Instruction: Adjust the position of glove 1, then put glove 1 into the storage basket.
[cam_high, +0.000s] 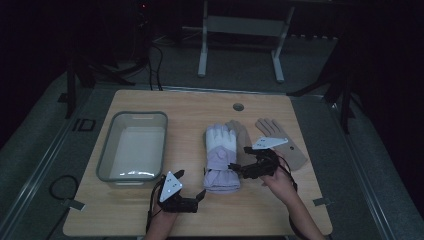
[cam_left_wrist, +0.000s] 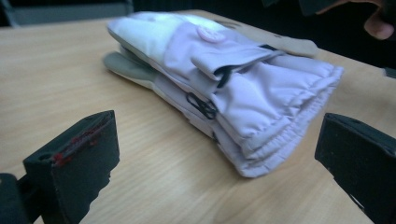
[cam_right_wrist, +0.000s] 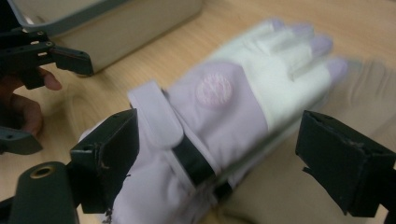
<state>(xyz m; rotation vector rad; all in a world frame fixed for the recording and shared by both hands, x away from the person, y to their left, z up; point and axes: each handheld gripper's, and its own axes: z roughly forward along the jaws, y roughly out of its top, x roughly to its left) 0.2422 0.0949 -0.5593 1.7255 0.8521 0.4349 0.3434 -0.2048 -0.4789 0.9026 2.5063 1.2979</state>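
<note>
Ski gloves (cam_high: 221, 157) right of tub (cam_high: 133, 146), overlapping knit gloves (cam_high: 280, 140)

The high view is dim; the room beyond the table (cam_high: 150, 210) falls to near black, and a pale glare lies on the floor of the tub (cam_high: 132, 150). The left gripper view is brighter, evenly lit, sharp on the glove (cam_left_wrist: 243, 88), soft on the near jaws. The right gripper view shows motion blur across the glove's fingertips and the table grain.
</note>
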